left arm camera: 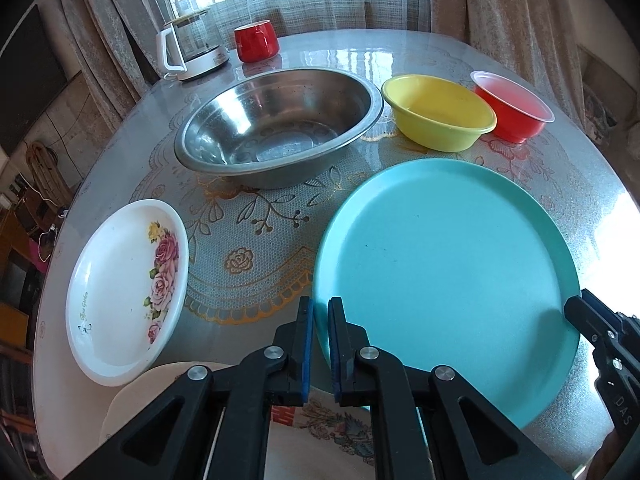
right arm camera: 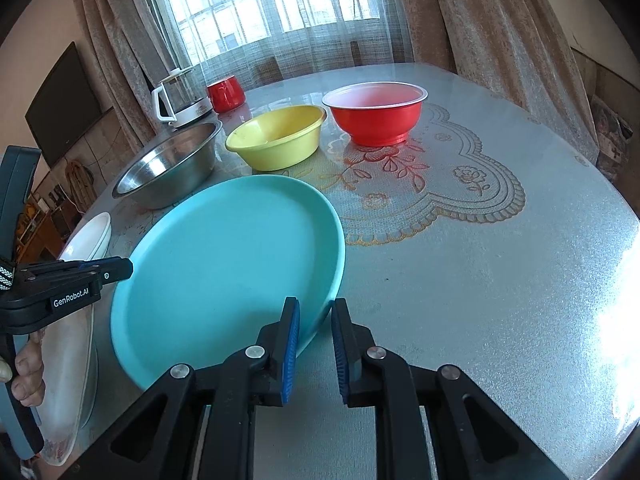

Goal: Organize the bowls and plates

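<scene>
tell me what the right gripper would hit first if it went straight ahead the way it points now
Probably the teal plate: the right gripper has its jaws slightly apart astride the plate's near rim, so the rim comes first, though depth is unclear.
</scene>
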### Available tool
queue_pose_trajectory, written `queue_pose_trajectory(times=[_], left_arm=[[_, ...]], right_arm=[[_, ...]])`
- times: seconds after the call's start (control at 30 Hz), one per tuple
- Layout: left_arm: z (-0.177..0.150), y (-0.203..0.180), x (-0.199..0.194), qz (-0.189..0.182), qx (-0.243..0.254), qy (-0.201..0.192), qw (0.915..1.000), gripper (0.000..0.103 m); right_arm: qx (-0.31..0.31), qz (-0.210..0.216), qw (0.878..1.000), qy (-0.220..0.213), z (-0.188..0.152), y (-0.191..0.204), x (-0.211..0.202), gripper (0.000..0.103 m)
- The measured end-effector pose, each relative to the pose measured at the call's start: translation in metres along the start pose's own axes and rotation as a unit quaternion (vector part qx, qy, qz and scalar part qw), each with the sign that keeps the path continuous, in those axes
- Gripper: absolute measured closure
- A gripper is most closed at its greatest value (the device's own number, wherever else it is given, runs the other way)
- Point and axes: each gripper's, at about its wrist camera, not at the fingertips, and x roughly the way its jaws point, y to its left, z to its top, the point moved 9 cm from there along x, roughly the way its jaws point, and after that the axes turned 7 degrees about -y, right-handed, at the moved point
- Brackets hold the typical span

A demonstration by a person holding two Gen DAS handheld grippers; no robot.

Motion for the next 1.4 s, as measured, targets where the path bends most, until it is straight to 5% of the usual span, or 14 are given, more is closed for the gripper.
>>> queue_pose_trajectory(times=[0.27,0.37,0.77,0.93,1.13,1.4], left_arm=[[0.006,0.017,-0.021,-0.03,-0.073,-0.036,0.9963,0.095],[0.006,0.031,-0.034,-0.037,-0.095,-0.051,0.9935,0.094],[-0.023,0.124,-0.083,-0.018,-0.186,-0.107,0.9766,0.094],[-0.043,0.172,-0.083,-0.003,-0.224,-0.116,0.9677,0.09],[-0.052,0.209,-0.08,0.015,-0.237,-0.128,0.9629,0.084],[-0.058,0.233,-0.054,-0.024,-0.284,-0.104,0.9528,0.078]], right_arm=[[0.001,0.004,1.0,0.009,-0.002,0.003,-0.001,0.085],[0.008,0.008,1.0,0.012,-0.002,0.004,-0.002,0.074],[0.014,-0.014,1.0,-0.009,0.012,0.001,-0.019,0.071],[0.006,0.08,0.997,0.013,0.021,0.045,-0.017,0.071],[-0.001,0.218,0.974,0.068,0.029,0.13,-0.006,0.071],[0.01,0.256,0.956,0.142,0.03,0.213,0.038,0.073]])
